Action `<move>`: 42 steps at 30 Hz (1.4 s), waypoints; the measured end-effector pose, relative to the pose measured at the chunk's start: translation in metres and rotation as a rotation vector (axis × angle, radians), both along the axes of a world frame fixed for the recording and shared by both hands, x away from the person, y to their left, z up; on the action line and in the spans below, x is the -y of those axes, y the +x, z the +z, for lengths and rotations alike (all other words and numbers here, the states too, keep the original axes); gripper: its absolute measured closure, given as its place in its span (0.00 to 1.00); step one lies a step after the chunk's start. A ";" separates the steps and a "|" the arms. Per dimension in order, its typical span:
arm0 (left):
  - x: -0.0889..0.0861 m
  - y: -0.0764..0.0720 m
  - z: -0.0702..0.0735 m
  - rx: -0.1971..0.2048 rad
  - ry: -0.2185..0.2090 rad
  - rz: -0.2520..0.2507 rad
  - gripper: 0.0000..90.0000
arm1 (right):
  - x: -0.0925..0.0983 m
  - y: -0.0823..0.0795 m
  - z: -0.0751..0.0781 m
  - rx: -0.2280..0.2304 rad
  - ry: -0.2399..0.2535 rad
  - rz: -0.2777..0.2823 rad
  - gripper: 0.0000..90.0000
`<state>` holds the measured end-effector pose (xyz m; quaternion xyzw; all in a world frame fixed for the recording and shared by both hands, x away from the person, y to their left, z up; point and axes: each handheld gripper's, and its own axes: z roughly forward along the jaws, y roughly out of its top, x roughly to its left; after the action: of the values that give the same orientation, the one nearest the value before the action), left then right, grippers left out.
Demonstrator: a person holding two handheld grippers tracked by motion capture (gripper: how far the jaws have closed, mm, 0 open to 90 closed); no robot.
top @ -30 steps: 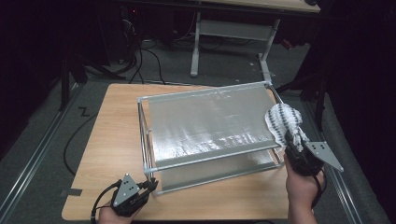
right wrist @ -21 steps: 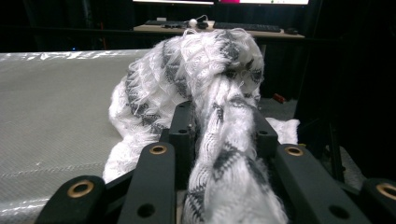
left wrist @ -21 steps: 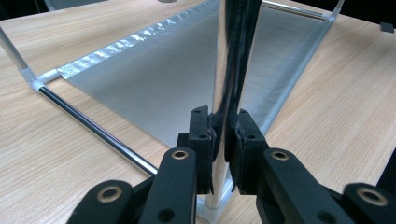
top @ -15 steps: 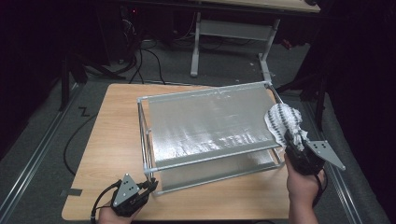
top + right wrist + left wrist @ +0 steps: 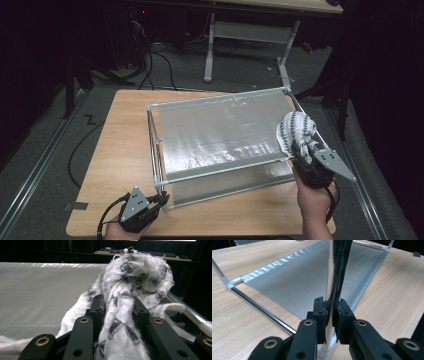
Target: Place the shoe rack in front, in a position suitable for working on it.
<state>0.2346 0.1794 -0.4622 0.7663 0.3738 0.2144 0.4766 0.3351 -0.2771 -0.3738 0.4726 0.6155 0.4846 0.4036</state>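
A metal-framed rack (image 5: 160, 107) with a grey sheet stretched over its top stands on the wooden table (image 5: 120, 135). My left gripper (image 5: 161, 198) is shut on the rack's near-left upright post (image 5: 332, 277); both pads press the shiny tube. A white cloth with a dark pattern (image 5: 295, 130) is bunched over the rack's right edge. My right gripper (image 5: 303, 148) is shut on that cloth (image 5: 130, 290), which bulges up between and over the jaws. The rack's grey top sheet (image 5: 37, 290) spreads to the left of the cloth.
A lower grey sheet (image 5: 294, 280) lies inside the rack near the tabletop. The rack's bottom rail (image 5: 262, 311) runs along the wood. Beyond the table stand a desk frame (image 5: 240, 30) and cables on the dark floor.
The right gripper and the cloth have shifted slightly along the rack's right edge. The left gripper stays on the post.
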 end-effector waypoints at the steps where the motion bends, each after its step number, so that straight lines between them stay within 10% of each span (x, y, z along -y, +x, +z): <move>1: 0.000 0.000 0.000 0.000 0.000 -0.001 0.90 | -0.004 -0.001 0.000 0.000 0.000 0.011 0.77; 28: 0.000 -0.001 0.000 0.000 0.004 -0.010 0.90 | -0.119 -0.030 0.001 -0.011 -0.063 0.283 0.79; 42: 0.000 -0.001 0.000 0.002 0.005 -0.008 0.90 | -0.200 -0.055 0.002 -0.021 -0.058 0.514 0.79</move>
<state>0.2333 0.1795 -0.4621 0.7688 0.3697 0.2141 0.4758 0.2796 -0.0775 -0.3717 0.2941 0.7333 0.5483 0.2742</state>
